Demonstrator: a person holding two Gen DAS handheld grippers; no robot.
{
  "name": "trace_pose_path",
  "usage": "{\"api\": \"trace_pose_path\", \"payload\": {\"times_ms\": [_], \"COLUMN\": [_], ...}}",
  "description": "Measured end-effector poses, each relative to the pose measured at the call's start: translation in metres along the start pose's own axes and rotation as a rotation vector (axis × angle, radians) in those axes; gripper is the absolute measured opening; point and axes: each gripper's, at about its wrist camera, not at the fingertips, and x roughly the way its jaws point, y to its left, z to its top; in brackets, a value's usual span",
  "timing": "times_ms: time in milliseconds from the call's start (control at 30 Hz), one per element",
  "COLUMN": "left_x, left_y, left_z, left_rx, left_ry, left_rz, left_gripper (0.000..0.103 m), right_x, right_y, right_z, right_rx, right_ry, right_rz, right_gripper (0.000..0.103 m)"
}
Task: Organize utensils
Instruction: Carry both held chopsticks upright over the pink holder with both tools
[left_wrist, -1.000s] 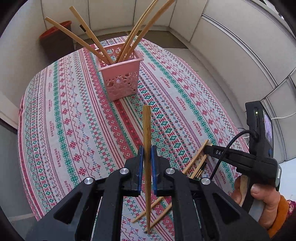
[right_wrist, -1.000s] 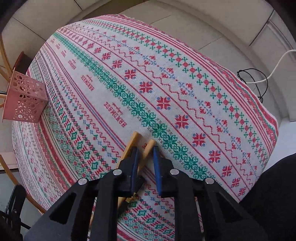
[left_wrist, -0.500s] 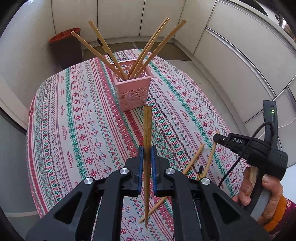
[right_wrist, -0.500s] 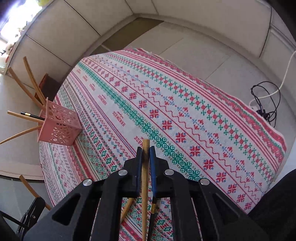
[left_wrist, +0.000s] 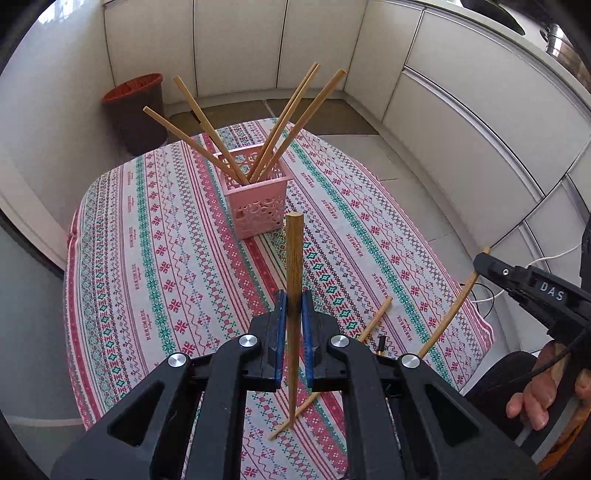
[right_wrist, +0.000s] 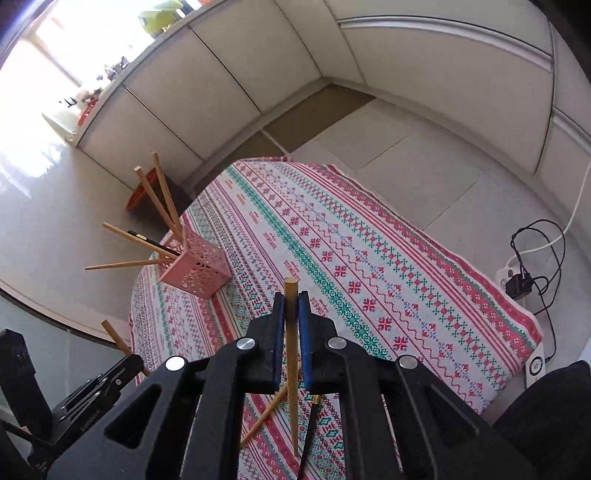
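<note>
Below me, the tabletop wears a red-and-green cross-stitch patterned cloth, with white cabinets around. My left gripper and right gripper each clamp one slim wooden chopstick above it; four more stand in the pink perforated basket.

Bright daylight; blown-out window glare upper left; fisheye-bent edges.
</note>
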Motion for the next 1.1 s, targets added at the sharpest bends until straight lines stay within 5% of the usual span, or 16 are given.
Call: {"api": "trace_pose_path", "payload": {"times_ms": [300,633,900,1100], "left_x": [-0.043,-0.105,-0.085,-0.064], "left_y": [-0.006,0.006,0.024,0.042], "left_z": [0.02,0.102,0.142,0.153], "left_rx": [-0.025,-0.101,-0.153,-0.203], "left_ry": [-0.134,-0.373,-0.387,-0.369], "left_rz": [-0.005,0.038,0.142,0.149], "left_gripper": [0.007,0.007,0.007,0.007], "right_x": [-0.048,-0.069,-0.064,-0.058], "right_y": [0.014,0.032,0.039,0.044], "right_z": [0.023,0.069,0.087,0.092], "right_rx": [-0.078,-0.116,-0.129,-0.142], "right_ry": [-0.097,-0.16,-0.166,-0.158], "right_rz": [0.065,0.118,0.132,0.128], "right_gripper": [0.008,0.008,0.008,0.008]}}
